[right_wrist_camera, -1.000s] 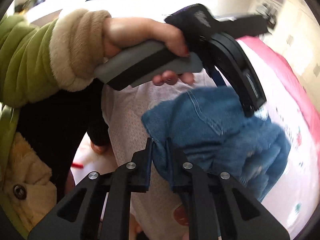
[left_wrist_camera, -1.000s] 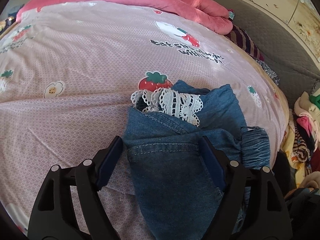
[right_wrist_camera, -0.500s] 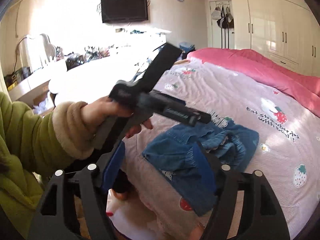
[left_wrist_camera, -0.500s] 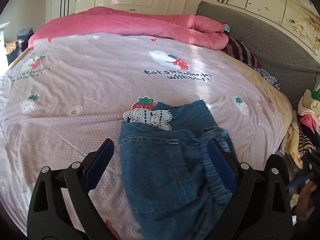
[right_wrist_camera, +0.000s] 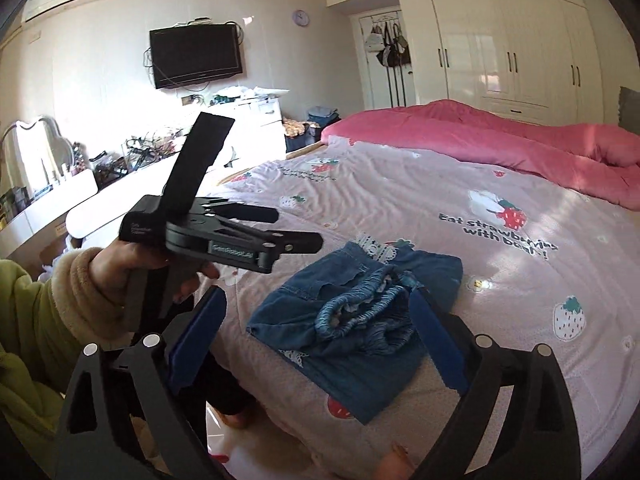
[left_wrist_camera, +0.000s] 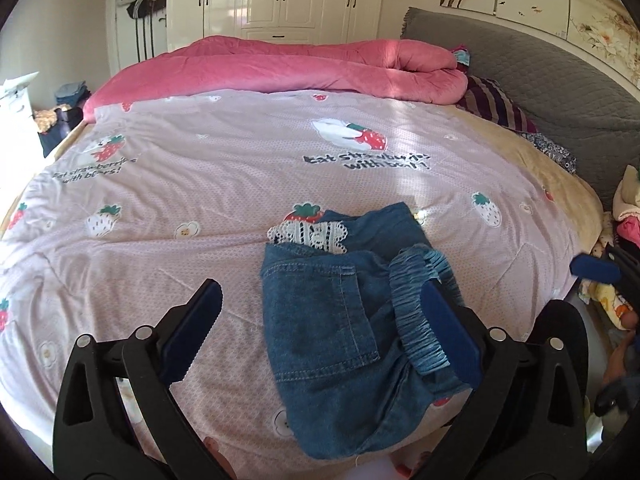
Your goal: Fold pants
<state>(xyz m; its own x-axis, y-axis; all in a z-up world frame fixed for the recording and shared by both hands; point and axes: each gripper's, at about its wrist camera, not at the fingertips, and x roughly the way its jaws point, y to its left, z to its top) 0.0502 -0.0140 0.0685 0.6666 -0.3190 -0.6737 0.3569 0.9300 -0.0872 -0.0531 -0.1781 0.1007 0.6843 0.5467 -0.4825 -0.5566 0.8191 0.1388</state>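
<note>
Small blue denim pants (left_wrist_camera: 340,328) with a white lace trim (left_wrist_camera: 308,234) and a gathered waistband (left_wrist_camera: 416,308) lie folded in a bundle on the pink strawberry-print quilt (left_wrist_camera: 200,184), near the bed's front edge. My left gripper (left_wrist_camera: 320,292) hovers above and short of them. Its jaws are opening, wide apart, and the pads touch no cloth. In the right wrist view the pants (right_wrist_camera: 360,320) lie below my right gripper (right_wrist_camera: 316,296). Its jaws are opening too and hold nothing. A hand (right_wrist_camera: 120,276) in a beige cuff carries the left gripper (right_wrist_camera: 298,228) there.
A rolled pink duvet (left_wrist_camera: 300,68) lies along the far side of the bed. The grey headboard (left_wrist_camera: 540,92) and a striped pillow (left_wrist_camera: 496,108) are at the right, with a heap of clothes (left_wrist_camera: 624,216) beside the bed. A white desk (right_wrist_camera: 80,204) and wardrobes (right_wrist_camera: 500,48) line the walls.
Both grippers have let go of the pants, opened wide, and drawn back and up. The right one was shut on the denim a second ago. The pants now rest folded on the quilt.
</note>
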